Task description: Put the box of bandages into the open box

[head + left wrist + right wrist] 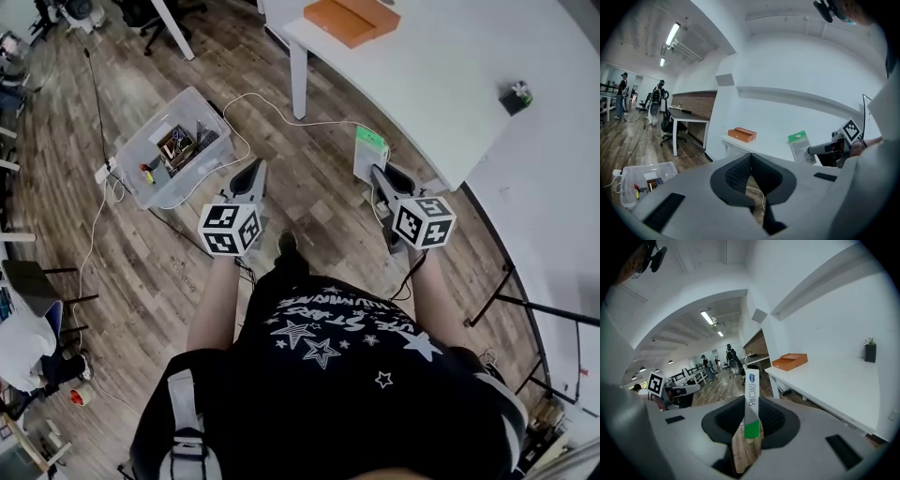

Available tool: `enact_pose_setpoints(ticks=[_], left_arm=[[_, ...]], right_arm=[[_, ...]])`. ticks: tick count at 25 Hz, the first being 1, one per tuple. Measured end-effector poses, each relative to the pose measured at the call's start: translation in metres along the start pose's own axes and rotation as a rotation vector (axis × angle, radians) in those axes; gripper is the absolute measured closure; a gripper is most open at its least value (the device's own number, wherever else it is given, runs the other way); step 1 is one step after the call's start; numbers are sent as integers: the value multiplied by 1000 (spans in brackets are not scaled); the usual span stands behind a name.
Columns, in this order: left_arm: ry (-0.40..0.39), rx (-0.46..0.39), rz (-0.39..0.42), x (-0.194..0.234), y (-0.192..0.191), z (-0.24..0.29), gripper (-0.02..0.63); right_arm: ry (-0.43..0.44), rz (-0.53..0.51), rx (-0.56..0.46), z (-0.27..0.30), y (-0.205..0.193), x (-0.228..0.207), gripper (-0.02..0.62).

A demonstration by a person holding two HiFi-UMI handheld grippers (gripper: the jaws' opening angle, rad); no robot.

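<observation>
The box of bandages [369, 150], thin, white with a green end, stands edge-on between the jaws of my right gripper [378, 178], which is shut on it; in the right gripper view the box of bandages [751, 401] rises from between the dark pads of that gripper [751, 420]. The open orange box [352, 17] lies on the far part of the white table [441, 84], well ahead of both grippers. My left gripper [255, 170] is held over the wooden floor, jaws closed together with nothing in them [750, 158]. From the left gripper view the bandage box [800, 146] and orange box [742, 134] both show.
A clear plastic bin [173, 145] of small items sits on the floor to the left, with a white cable running past it. A small dark pot [517, 97] stands on the table's right part. Desks, chairs and people fill the far room.
</observation>
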State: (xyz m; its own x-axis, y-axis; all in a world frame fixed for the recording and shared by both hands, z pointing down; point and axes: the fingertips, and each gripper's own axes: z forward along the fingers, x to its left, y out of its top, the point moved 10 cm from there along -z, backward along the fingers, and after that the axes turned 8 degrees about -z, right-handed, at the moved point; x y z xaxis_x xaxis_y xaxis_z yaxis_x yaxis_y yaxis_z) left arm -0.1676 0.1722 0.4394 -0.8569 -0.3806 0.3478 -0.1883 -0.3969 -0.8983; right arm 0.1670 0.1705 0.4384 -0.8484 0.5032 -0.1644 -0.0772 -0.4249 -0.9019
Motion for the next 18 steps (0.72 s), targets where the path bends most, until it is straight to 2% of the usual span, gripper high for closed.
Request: enact_pose_setpoints(ticks=[10,18], left_arm=[[-36,1,-17,94,56,56,586],[-49,13,5,144,83,81,586]], right_arm=[[-28,-16,-1,109,65,5,485],[-47,-2,-24,164,99,11,485]])
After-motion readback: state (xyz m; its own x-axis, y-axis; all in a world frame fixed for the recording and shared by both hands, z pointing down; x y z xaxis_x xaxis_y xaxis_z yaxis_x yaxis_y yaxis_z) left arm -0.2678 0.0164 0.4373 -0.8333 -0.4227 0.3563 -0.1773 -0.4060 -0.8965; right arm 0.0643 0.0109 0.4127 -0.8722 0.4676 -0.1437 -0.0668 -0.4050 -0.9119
